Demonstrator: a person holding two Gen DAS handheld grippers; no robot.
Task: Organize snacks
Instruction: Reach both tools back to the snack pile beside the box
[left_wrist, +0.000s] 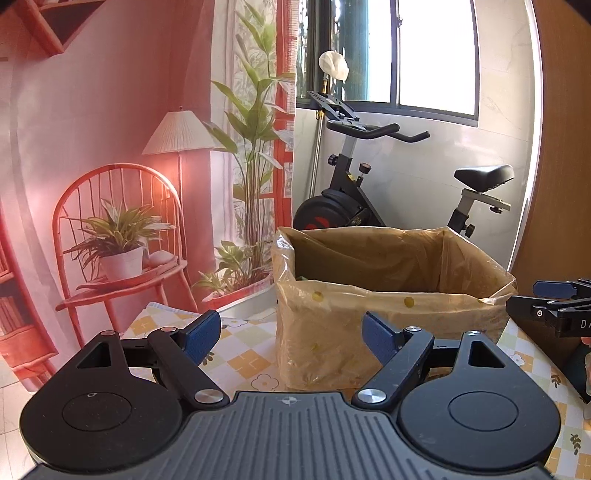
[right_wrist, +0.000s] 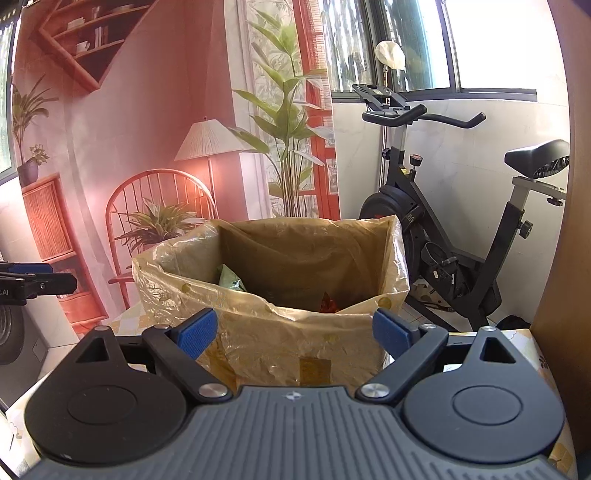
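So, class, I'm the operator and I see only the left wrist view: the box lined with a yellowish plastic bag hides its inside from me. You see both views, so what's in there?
Observer: A green crinkled packet lies at the left inside the yellowish bag-lined box.
Operator: Anything else in it?
Observer: A red shiny wrapper sits low behind the front wall, right of centre.
Operator: Is the right hand-held gripper carrying anything?
Observer: No, the right hand-held gripper is open, with nothing between its blue pads.
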